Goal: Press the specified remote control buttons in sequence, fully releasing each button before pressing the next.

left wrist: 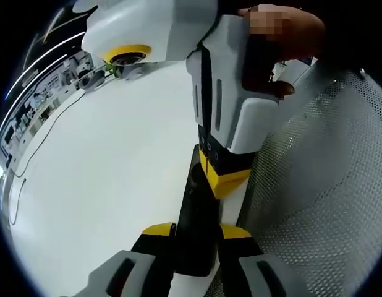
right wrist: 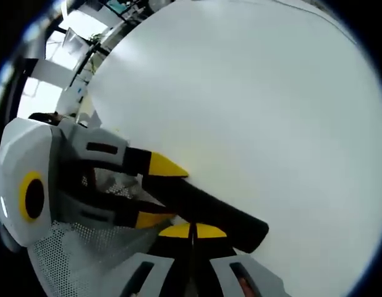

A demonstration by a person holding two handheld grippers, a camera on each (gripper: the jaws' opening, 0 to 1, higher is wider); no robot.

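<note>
**Mia:** Where was the remote control (left wrist: 196,216)?

**Ben:** It was a long black thing on the white table (left wrist: 110,179). In the left gripper view it ran up the middle, from the bottom of the picture. A gray sheet full of tiny holes (left wrist: 327,185) was just beside it.

**Mia:** Was the left gripper (left wrist: 197,234) holding it?

**Ben:** Yes. Its two yellow tips sat one on each side of the remote's near end. The jaws were open only as wide as the remote and pressed against its sides.

**Mia:** And the right gripper (right wrist: 192,231)?

**Ben:** In the right gripper view, its yellow tips were pushed together with no gap, and there was nothing between them. They sat right at the top face of the remote (right wrist: 209,210). I could not tell which button was under them.

**Mia:** Could you see that one from the other side too?

**Ben:** Yes. In the left gripper view the right gripper (left wrist: 220,179) came down from the top, and a hand (left wrist: 284,37) held its white body. Its yellow end was on the remote, near the middle.

**Mia:** Anything else on the table?

**Ben:** A thin black cable (left wrist: 39,145) lay far off on the white top.
</note>
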